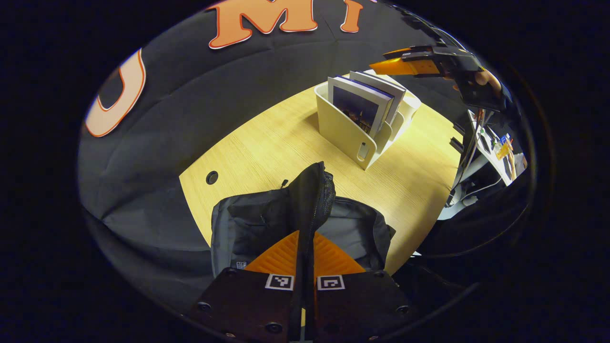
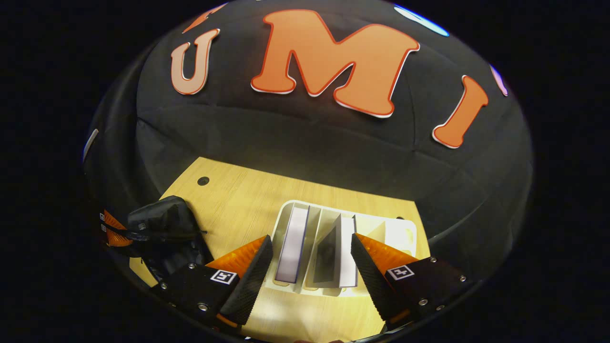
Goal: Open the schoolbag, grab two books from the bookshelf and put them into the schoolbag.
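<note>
— Over the bookshelf (image 2: 343,224), right gripper (image 2: 310,267): fingers spread wide, nothing between them. Two books (image 2: 291,243) stand upright in the slots directly below, spines running away from the fingers, toward the booth wall.

— And the left gripper (image 1: 305,247)?

— Down at the schoolbag (image 1: 295,224), pinched tight on a raised fold of its flap beside the zip, holding it up off the table (image 1: 267,147).

— So which hand fetches?

— The right, I'd judge. It sits nearer the shelf; the fingers already straddle the books across their thin sides. Bag lies well to its left.
</note>
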### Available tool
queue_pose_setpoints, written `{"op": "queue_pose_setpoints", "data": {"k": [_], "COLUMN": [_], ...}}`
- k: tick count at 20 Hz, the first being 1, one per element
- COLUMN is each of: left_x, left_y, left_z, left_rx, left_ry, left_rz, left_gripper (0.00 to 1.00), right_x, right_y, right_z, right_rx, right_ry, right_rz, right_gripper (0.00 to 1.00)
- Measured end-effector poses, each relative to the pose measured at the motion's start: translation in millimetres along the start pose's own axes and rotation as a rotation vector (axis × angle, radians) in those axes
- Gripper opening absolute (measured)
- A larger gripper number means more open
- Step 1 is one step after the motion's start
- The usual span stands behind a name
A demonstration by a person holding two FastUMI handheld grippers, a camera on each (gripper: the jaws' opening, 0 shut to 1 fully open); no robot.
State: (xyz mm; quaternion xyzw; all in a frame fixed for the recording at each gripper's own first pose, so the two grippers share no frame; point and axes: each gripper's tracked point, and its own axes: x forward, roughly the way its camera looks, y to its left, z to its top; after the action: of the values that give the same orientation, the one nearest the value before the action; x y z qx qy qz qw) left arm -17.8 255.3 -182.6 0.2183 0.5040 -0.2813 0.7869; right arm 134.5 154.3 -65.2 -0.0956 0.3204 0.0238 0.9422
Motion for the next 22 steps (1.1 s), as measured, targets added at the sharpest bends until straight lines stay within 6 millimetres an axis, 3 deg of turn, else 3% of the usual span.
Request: {"op": "queue_pose_setpoints", "data": {"k": [4,9,13,15,16,17,22], "left_x": [-3.3,-7.0,-2.5,-0.3,-0.3,2.3,7.7], "left_y": [19.9,20.8,22.1,21.8,22.2,23.2,25.8], "left_z": [3.9,8.1,8.2,7.9,9.1,9.4,9.7], "left_rx": [0.075,0.140,0.114,0.114,0.116,0.115,0.071], "left_ry": [0.029,0.060,0.067,0.073,0.074,0.078,0.083], "left_rz": [0.013,-0.017,-0.037,-0.046,-0.045,-0.046,-0.037], "left_gripper": [0.04,0.04,0.04,0.04,0.04,0.04,0.04], "right_x": [20.7,47.2,76.1,84.6,89.0,91.4,96.4], "right_y": [9.6,16.5,6.8,10.7,13.6,16.2,32.0], "right_z": [-11.5,-15.9,-40.1,-43.4,-45.7,-46.6,-54.2], "right_rx": [-0.009,-0.003,-0.026,-0.025,-0.019,-0.003,0.086], "right_ry": [0.143,0.265,0.387,0.422,0.436,0.455,0.538], "right_rz": [0.021,0.041,-0.018,-0.008,-0.001,0.004,0.057], "right_gripper": [0.99,0.94,0.88,0.81,0.70,0.74,0.41]}}
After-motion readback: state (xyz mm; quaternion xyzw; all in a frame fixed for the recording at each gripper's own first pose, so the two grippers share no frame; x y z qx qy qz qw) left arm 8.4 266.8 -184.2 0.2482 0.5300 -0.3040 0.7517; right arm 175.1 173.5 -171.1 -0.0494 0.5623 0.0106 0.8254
